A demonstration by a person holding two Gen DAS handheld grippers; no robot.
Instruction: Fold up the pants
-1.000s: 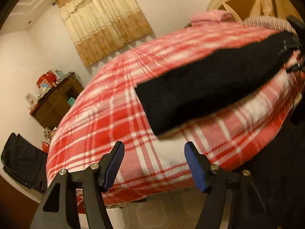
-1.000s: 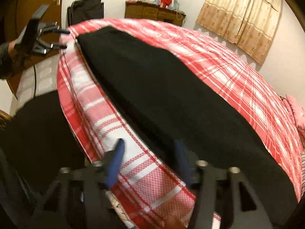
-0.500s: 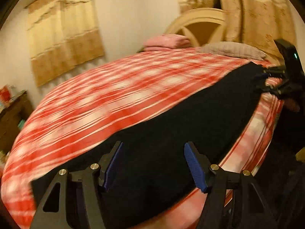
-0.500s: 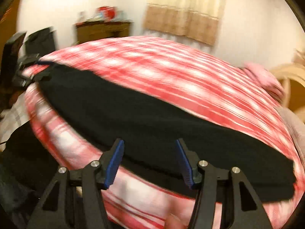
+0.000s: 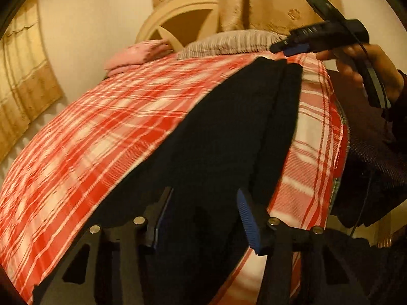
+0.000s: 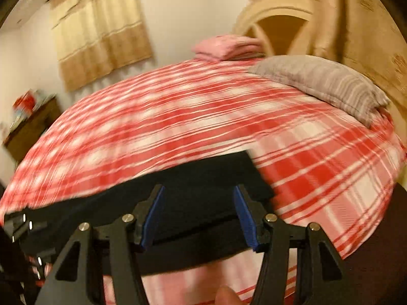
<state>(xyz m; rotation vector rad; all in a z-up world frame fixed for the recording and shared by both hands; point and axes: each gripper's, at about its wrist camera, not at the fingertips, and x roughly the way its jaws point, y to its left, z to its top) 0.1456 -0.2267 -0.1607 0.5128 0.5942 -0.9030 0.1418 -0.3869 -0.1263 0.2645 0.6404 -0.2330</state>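
While the black pants [image 5: 229, 137] lie as a long dark strip along the near edge of the bed, on the red-and-white checked blanket [image 5: 106, 117], each gripper stands over one end of them. The left gripper [image 5: 203, 216] has just been narrowing its jaws; they now stand about half open over dark cloth, but the fabric beneath them is so uniformly black that it cannot be told whether the pads already touch it. The right gripper [image 6: 197, 216] also stands roughly half open, its blue pads [image 6: 244, 216] apart above the squared end of the pants, where a second dark layer shows just below the top one; nothing appears pinched between them. Seen from the left wrist, the right gripper sits at the far end of the strip, close to the grey striped pillow [image 5: 229, 43] and near the pink folded cloth [image 5: 137, 56]. The step in hand seems to be taking hold of both ends for the next fold. To do it well, each gripper should probably drop onto its own end and close on every layer at once, near the edge, not further in, so no layer slips free. The blanket ought to stay out of the pinch. Both ends would best be lifted together and carried evenly, keeping the strip taut and its long edges aligned.
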